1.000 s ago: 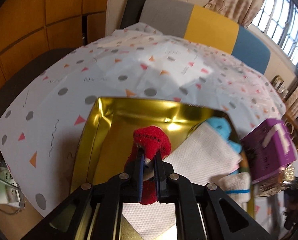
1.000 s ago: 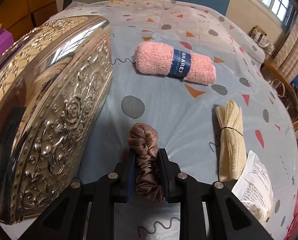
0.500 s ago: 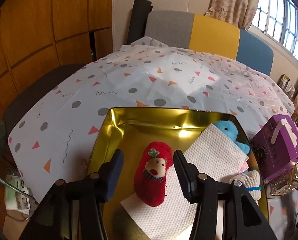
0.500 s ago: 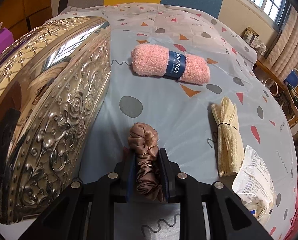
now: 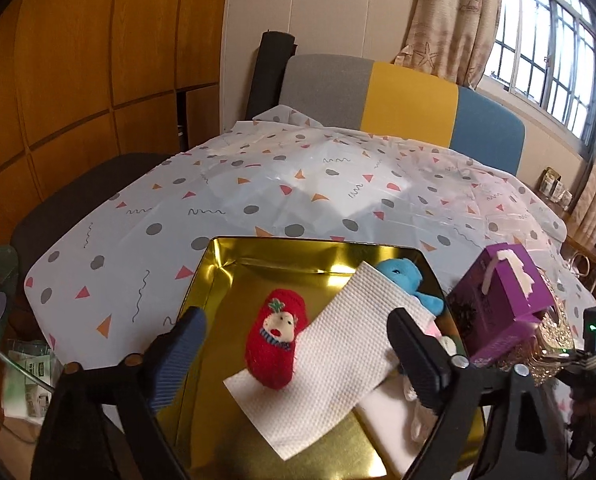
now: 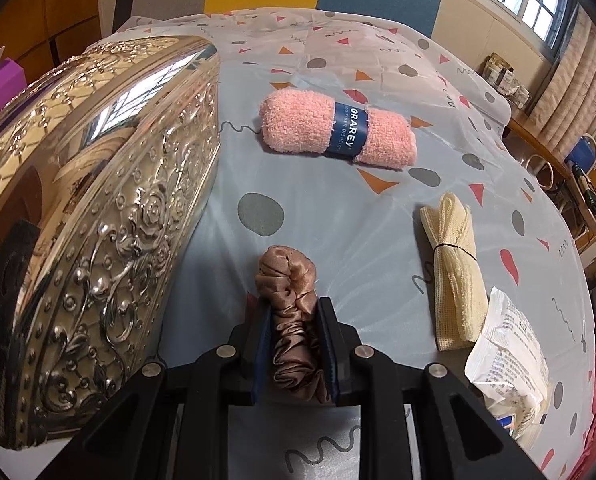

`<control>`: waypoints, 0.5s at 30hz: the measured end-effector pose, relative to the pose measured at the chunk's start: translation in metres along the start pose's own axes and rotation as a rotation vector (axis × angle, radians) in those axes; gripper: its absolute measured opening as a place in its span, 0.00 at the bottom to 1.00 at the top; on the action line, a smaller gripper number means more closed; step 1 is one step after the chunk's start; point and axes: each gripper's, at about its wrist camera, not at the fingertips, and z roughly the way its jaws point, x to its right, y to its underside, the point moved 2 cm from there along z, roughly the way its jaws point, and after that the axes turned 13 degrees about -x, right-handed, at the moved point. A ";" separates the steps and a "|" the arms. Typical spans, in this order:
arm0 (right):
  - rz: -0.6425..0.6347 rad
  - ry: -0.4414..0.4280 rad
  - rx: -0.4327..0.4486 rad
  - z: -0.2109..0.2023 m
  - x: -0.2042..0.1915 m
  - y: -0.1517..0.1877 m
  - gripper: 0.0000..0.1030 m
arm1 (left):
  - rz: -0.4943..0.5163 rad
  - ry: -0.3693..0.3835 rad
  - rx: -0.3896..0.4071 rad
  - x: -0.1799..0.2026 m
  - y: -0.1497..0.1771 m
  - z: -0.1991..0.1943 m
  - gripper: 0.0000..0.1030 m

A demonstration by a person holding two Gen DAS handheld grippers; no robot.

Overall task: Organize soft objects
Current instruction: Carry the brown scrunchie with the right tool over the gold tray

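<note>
**Legible markings: one brand band**

In the right wrist view, upper centre of the frame, a dark blue paper band (image 6: 347,132) wraps the rolled pink towel (image 6: 298,126). It reads "GRAREY" in white capitals, with a smaller line beneath, apparently "FIBER DISHCLOTH". The white packet (image 6: 510,360) at lower right carries dense print, too small to read. The left wrist view shows no readable text.

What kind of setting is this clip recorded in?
Likely a home dining or living room: a table under a patterned tablecloth, a tricolour sofa behind it, and a curtained window.
</note>
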 end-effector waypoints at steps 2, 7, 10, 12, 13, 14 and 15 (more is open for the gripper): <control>0.020 -0.010 -0.002 -0.001 0.002 -0.001 0.21 | 0.008 -0.005 0.000 0.004 0.004 -0.003 0.97; 0.074 -0.057 -0.007 -0.002 0.012 -0.004 0.16 | 0.017 -0.016 -0.016 0.009 0.013 -0.004 1.00; 0.141 -0.098 -0.010 -0.002 0.023 -0.005 0.14 | 0.022 -0.019 -0.032 0.010 0.018 -0.002 1.00; 0.177 -0.123 -0.005 -0.005 0.029 -0.006 0.13 | 0.030 -0.013 -0.041 0.012 0.022 -0.001 1.00; 0.197 -0.140 0.003 -0.008 0.033 -0.007 0.12 | 0.034 -0.011 -0.044 0.013 0.023 0.000 1.00; 0.214 -0.153 0.012 -0.011 0.036 -0.009 0.12 | 0.040 -0.008 -0.048 0.015 0.025 0.000 1.00; 0.227 -0.160 0.021 -0.014 0.039 -0.009 0.12 | 0.045 -0.004 -0.050 0.017 0.026 0.001 1.00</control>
